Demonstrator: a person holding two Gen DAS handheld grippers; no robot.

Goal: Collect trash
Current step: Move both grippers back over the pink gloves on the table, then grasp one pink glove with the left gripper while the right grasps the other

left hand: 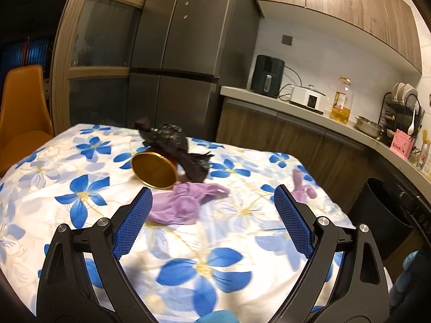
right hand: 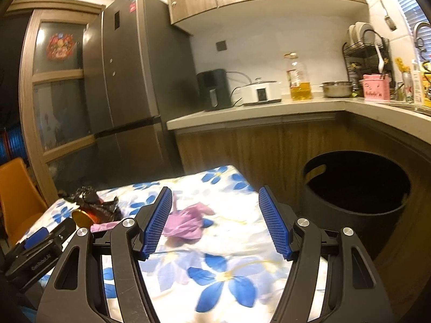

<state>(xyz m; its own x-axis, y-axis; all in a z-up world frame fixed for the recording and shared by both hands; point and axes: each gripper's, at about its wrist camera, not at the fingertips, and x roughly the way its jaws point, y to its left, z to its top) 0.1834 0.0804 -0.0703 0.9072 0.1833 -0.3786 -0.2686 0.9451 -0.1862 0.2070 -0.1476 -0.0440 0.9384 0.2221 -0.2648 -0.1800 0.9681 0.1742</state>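
Left tongs (left hand: 212,199): jaws spread wide, holding nothing, poised above the table with blue pads (left hand: 133,223) facing each other.
Right tongs (right hand: 215,202): jaws likewise wide apart, empty, above the table's right part; its pads (right hand: 159,224) are clear of everything.
Near glove (left hand: 186,204): crumpled purple glove lying on the cloth just beyond the left tongs, between its fingers in the left view.
Far-right glove (left hand: 303,187): second purple glove close to the table's right edge, apart from the first; in the right view it lies just ahead of the right tongs (right hand: 186,222).
Can (left hand: 155,169): lying on its side, gold end facing near, just beyond the near glove.
Black bag (left hand: 172,145): crumpled plastic draped over the can, touching it.
Table (left hand: 242,242): covered by a white cloth with blue flowers, somewhat wrinkled.
Bin (right hand: 355,188): black, round, open-topped, on the floor right of the table, against the cabinets; inside is too dark to read.
Chair (left hand: 21,115): orange, at the table's far left.
Fridge (right hand: 126,75): dark, tall, beyond the table.
Counter (right hand: 269,113): right of the fridge, carrying an oil bottle (right hand: 297,80) and a steel bowl (right hand: 336,88).
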